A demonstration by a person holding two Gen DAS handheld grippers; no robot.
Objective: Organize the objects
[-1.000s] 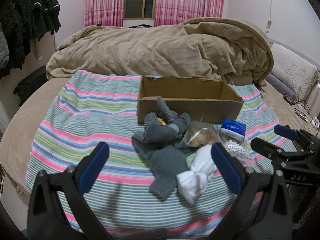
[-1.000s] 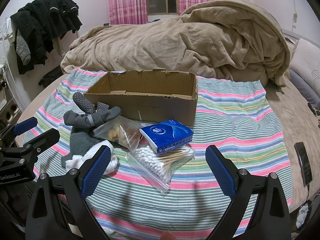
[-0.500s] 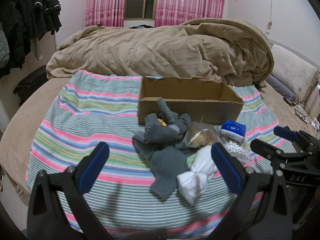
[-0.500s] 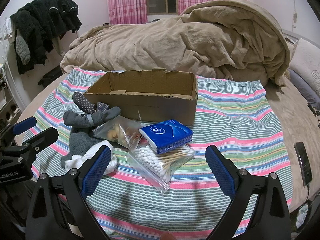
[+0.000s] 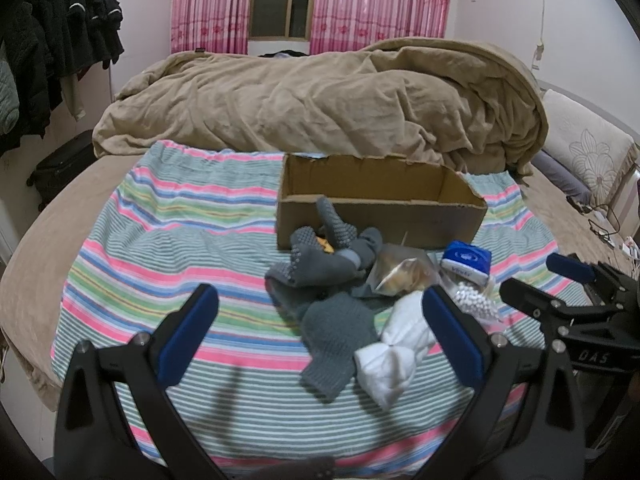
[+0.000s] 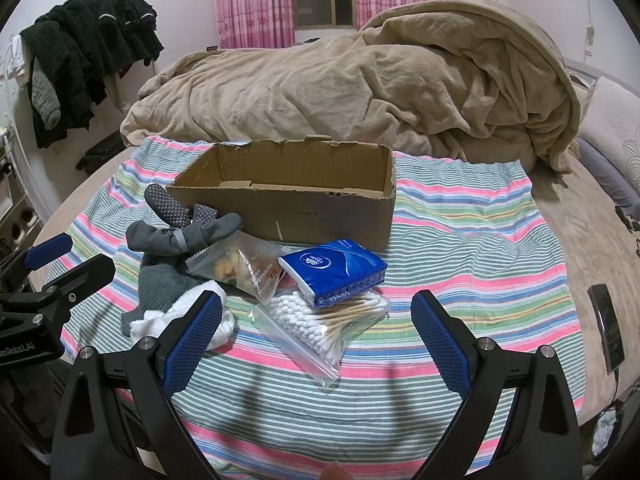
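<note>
Both tools are just hanging over the near edge of the bed, nothing in them: the left tool (image 5: 320,336) has its blue pads spread wide, and the right tool (image 6: 316,336) is spread just as wide. The stuff to sort sits in a little heap on the striped sheet (image 5: 160,248), right in front of the open cardboard box (image 6: 304,200), which looks empty as far as I can see inside. From the left view, the grey socks (image 5: 320,256) lean against the box front, a knit grey sock (image 5: 336,332) lies nearer, and a white sock bundle (image 5: 396,356) touches it on the right. From the right view, a clear snack bag (image 6: 244,268) overlaps the socks, a blue tissue pack (image 6: 332,268) rests on top of the bag of cotton swabs (image 6: 324,324), and a phone (image 6: 608,328) lies well apart at the right edge. A tan duvet (image 6: 360,88) is piled behind the box.
</note>
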